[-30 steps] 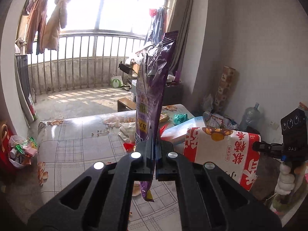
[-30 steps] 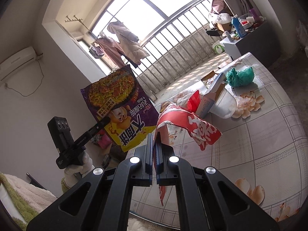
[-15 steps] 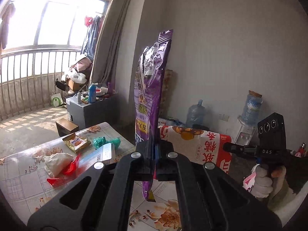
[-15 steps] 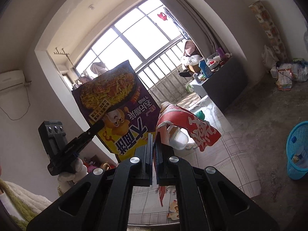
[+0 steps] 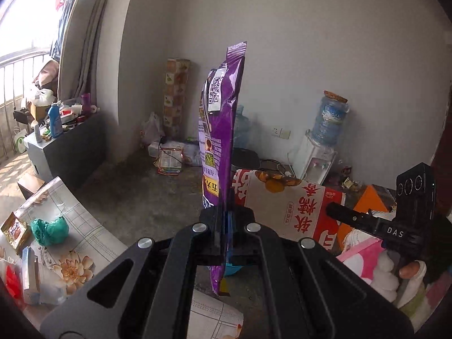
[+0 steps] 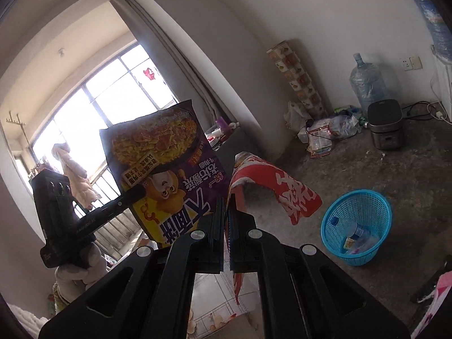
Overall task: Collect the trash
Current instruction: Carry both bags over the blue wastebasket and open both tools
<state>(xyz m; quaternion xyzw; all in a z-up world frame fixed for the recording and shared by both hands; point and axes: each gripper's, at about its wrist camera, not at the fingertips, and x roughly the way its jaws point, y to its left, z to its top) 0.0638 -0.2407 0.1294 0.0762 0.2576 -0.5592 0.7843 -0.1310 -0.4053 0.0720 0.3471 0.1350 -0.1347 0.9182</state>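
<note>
Left wrist view
- Left gripper (image 5: 224, 234): clenched on the purple noodle wrapper (image 5: 221, 130), which stands upright, edge-on to the camera.
- Right gripper (image 5: 333, 210): seen from the side, pinching the red and white wrapper (image 5: 293, 206) just beside the purple one.
- Table (image 5: 84, 226): lower left; a green crumpled bag (image 5: 49, 227) and other scraps remain on it.

Right wrist view
- Right gripper (image 6: 226, 220): jaws closed on the red and white wrapper (image 6: 271, 180), which droops over to the right.
- Left gripper (image 6: 138, 190): holds the purple noodle wrapper (image 6: 169, 166) flat-on, to the left.
- Blue basket (image 6: 357, 223): on the floor at lower right, a plastic bottle (image 6: 354, 233) inside; well apart from both wrappers.

Step in hand
- Judgement: carry to the basket. Keep both grips tight, bring each wrapper over the rim and lower it before letting go; light film may drift past the rim if dropped high.
</note>
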